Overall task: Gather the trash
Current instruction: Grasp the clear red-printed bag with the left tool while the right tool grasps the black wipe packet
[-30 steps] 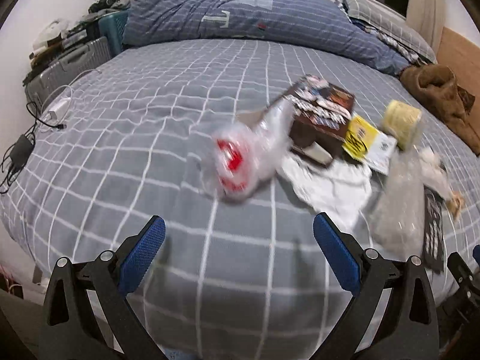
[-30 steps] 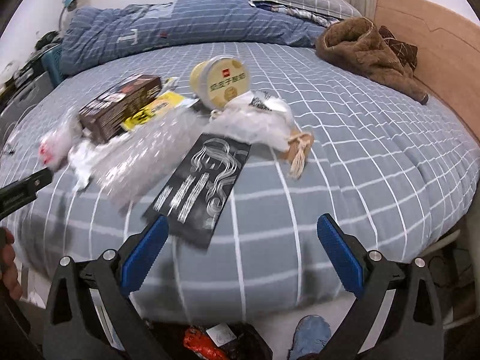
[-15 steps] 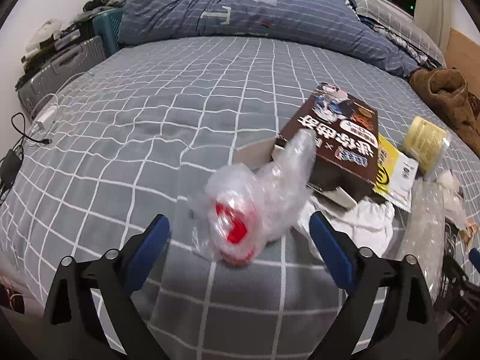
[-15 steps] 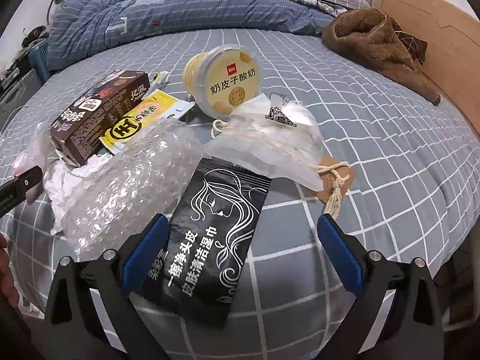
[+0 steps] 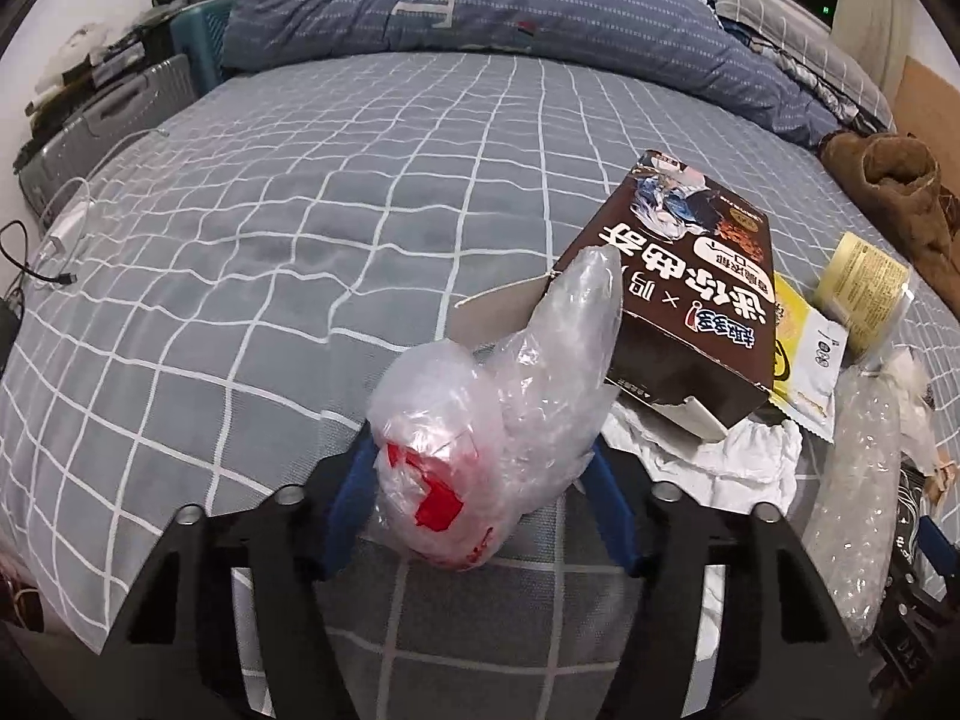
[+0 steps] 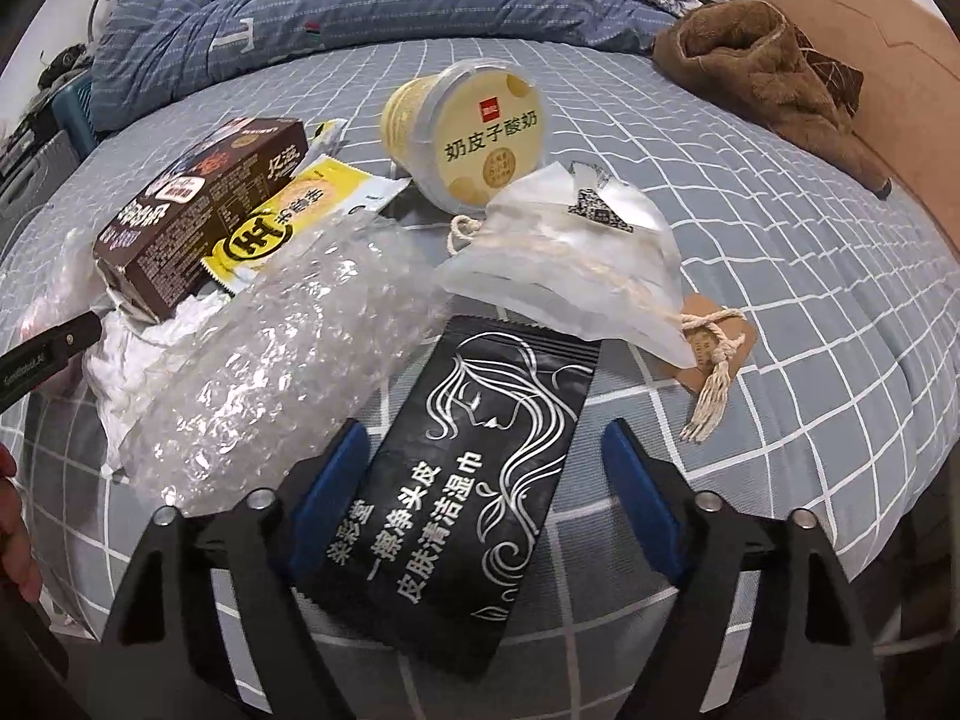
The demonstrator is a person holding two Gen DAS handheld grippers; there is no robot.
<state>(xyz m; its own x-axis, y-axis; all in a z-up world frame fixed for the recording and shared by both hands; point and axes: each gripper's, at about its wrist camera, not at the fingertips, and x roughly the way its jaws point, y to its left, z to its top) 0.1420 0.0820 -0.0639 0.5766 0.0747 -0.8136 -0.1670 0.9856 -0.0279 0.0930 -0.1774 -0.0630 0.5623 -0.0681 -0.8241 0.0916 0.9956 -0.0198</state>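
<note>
Trash lies on a grey checked bed. In the left wrist view my left gripper (image 5: 477, 501) is open with its blue pads on either side of a crumpled clear plastic bag with red print (image 5: 480, 438). Behind it lie a brown snack box (image 5: 678, 294), white tissue (image 5: 720, 450) and bubble wrap (image 5: 864, 468). In the right wrist view my right gripper (image 6: 486, 501) is open around the near end of a black wet-wipe packet (image 6: 474, 468). Beyond are bubble wrap (image 6: 264, 360), a yellow sachet (image 6: 288, 222), a yellow yogurt cup (image 6: 474, 132) and a clear pouch with string tag (image 6: 576, 270).
A blue striped duvet (image 5: 480, 6) and pillows lie at the bed's far side. A brown fleece garment (image 6: 774, 72) lies by the wooden headboard (image 6: 900, 102). A suitcase (image 5: 102, 138) and cables (image 5: 48, 246) sit at the bed's left edge. The left gripper's tip (image 6: 48, 354) shows in the right wrist view.
Both grippers have moved forward and down toward the bed. The left one now straddles the plastic bag and its jaws have narrowed; the right one now straddles the black packet.
</note>
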